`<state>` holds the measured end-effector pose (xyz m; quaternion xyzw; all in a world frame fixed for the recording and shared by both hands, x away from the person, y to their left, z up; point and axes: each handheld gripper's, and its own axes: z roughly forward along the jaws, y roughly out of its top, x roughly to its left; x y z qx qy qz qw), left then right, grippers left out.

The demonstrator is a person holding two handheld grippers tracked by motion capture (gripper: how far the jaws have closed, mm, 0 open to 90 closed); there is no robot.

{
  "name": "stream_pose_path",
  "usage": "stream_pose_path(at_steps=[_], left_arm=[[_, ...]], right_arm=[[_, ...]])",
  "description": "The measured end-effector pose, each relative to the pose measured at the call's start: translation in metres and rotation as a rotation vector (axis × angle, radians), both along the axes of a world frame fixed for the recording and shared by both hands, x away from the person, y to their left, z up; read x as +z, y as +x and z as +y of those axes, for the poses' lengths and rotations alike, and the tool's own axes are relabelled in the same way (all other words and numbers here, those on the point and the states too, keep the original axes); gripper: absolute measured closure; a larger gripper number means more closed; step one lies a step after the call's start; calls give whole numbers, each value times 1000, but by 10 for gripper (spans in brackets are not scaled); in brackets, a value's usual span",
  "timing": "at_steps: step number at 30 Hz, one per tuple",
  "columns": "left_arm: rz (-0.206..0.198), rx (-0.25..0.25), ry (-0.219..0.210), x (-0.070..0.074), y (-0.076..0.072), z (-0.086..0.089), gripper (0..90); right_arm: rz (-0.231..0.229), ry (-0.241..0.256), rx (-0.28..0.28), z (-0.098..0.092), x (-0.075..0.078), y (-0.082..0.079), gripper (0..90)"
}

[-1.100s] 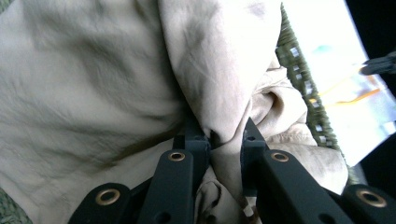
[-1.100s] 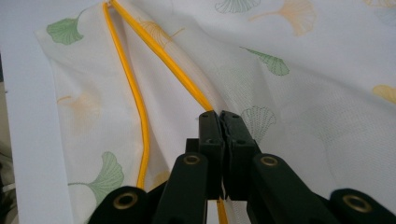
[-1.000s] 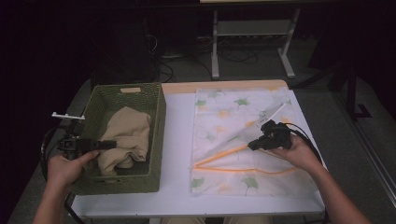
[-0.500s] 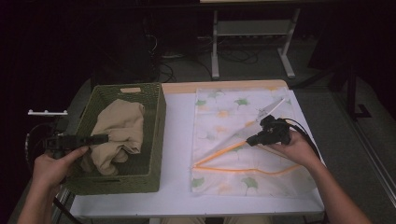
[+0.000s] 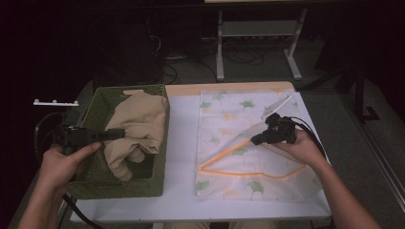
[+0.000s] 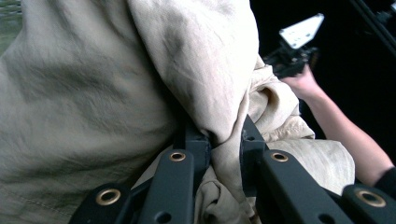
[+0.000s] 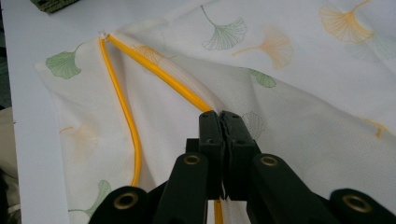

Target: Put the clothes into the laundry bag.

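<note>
Now the left gripper (image 5: 119,133) pinches the beige cloth (image 5: 138,121) above the basket (image 5: 117,187), while the right gripper (image 5: 256,140), clamped on the bag's (image 5: 248,157) upper zipper edge, holds its mouth open toward that cloth.

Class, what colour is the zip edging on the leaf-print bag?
Yellow-orange zip edging, clearest in the right gripper view.

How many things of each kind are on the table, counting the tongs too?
Tongs: 2, left and right
Basket: 1
Tan cloth: 1
Leaf-print bag: 1
Total: 5
</note>
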<state>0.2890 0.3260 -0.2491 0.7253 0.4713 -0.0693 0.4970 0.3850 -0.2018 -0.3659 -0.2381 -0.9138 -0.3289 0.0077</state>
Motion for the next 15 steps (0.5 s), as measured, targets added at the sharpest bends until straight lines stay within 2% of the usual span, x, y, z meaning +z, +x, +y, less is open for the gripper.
stream_pose_path(at_steps=[9,15], left_arm=[[-35,-120,-4,15,3,-47,802],[-39,-211,-33,19,5,-81,802]], right_arm=[[0,5,-5,1,3,4,874],[-8,13,-4,1,9,7,874]])
